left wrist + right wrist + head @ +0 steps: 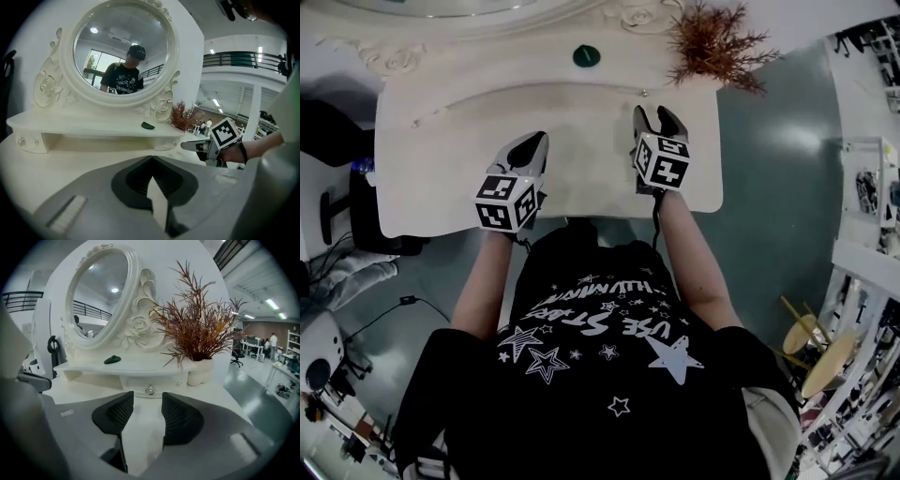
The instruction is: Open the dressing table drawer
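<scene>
The white dressing table (441, 187) has a raised shelf at the back, and a small drawer (151, 383) with a metal knob (150, 390) sits under the shelf's right end. My right gripper (147, 397) is open and points at that knob, a short way in front of it over the tabletop, with nothing between its fingers. In the head view the right gripper (657, 117) hovers just below the knob (644, 92). My left gripper (532, 142) is shut and empty over the middle of the tabletop; its jaws (151, 158) meet at the tips.
A green oval object (587, 55) lies on the shelf. A pot of dried reddish plant (197, 333) stands at the shelf's right end. An oval mirror (122, 51) rises behind. A dark chair (337, 141) stands left of the table, and wooden stools (811, 347) at far right.
</scene>
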`<state>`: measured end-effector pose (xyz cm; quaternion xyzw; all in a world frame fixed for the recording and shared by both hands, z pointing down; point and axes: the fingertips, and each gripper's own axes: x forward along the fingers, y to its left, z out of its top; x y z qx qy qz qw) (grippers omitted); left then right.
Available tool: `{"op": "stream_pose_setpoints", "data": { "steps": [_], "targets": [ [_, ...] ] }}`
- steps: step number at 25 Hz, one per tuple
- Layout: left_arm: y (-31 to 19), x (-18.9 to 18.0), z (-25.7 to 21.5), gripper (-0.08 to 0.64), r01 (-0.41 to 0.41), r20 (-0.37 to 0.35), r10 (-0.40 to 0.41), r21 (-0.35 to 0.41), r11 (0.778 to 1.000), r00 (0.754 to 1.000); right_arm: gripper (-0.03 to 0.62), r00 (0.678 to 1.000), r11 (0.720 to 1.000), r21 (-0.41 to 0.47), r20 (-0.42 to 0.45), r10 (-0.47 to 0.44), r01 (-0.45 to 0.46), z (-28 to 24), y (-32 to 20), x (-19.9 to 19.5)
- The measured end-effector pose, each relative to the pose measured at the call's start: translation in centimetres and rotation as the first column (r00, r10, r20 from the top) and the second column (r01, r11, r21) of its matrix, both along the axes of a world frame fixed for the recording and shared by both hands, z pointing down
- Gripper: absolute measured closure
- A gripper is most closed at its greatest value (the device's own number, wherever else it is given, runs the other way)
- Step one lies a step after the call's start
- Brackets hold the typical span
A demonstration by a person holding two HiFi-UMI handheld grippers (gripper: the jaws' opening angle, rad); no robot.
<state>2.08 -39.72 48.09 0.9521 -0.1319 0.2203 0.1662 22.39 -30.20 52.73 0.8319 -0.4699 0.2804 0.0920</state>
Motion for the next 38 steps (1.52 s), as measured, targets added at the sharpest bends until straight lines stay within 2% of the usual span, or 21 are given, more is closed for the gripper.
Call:
{"op": "stream_pose_setpoints", "data": {
  "steps": [11,14,16,38],
  "targets": [
    [-2.1,1.7,1.4,0.56,-0.055,0.002,0.056,-0.024,0.998,0.998,0.4,0.999,0.996,-0.081,-0.041,0.026,-0.029,2.7,-3.0,2.1],
    [-2.2,1.6,1.7,0.56,-0.064,0.006,0.064,-0.026,0.998,0.998,0.421,0.998,0.994,-0.101,-0.053,0.03,-0.035,3.3,-3.6,2.5],
    [-2.3,1.5,2.0,0.56,-0.063,0.008,0.063,-0.026,0.998,0.998,0.459,0.997,0.993,-0.11,-0.061,0.04,-0.047,3.6,-3.7,2.8],
    [-1.0,-0.6,1.6,0.56,-0.04,-0.013,0.04,-0.027,0.999,0.999,0.469,0.998,0.99,-0.126,-0.045,0.054,-0.059,3.7,-1.0,0.5]
  ]
}}
